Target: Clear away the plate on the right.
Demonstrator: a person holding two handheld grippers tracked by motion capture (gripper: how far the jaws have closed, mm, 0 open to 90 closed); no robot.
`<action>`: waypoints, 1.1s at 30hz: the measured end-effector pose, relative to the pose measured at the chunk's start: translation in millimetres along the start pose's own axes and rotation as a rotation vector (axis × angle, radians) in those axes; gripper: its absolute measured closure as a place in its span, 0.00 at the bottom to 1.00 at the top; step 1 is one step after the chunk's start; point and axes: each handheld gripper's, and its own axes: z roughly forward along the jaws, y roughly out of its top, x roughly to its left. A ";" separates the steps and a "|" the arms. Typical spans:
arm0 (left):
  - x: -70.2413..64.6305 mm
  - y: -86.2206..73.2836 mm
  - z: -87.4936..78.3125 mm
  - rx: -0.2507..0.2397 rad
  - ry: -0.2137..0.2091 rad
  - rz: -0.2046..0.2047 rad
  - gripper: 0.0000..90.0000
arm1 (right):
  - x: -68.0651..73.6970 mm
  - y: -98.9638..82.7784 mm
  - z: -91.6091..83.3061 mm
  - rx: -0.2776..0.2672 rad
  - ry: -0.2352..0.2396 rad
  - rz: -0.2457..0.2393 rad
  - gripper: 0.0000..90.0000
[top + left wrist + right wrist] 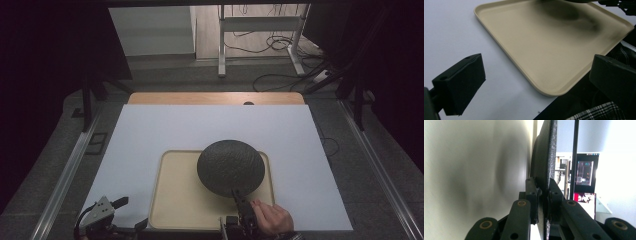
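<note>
dark round plate (230, 166), pinched at its near rim by the closed right gripper (239, 196), hangs over the beige tray (172, 200), likely needing lowering; left gripper (534, 82) gapes empty.

Left gripper (117, 204) rests at the near left, jaws wide apart; right gripper (239, 196), near right, jaws clamped together

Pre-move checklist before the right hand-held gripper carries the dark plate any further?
1. Right hand-held gripper shut on dark plate rim: ok.
2. Plate lifted off the tray, shadow beneath: ok.
3. Plate level: cannot tell.
4. Left hand-held gripper open, beside the tray: ok.
5. Bare tray space under the plate: ok.
6. Grip depth on rim: shallow, edge only; not ok.
</note>
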 end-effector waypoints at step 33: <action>-0.7 0.1 0.1 0.002 0.001 0.006 0.00 | 21.0 25.5 5.4 -0.049 0.124 -0.033 0.94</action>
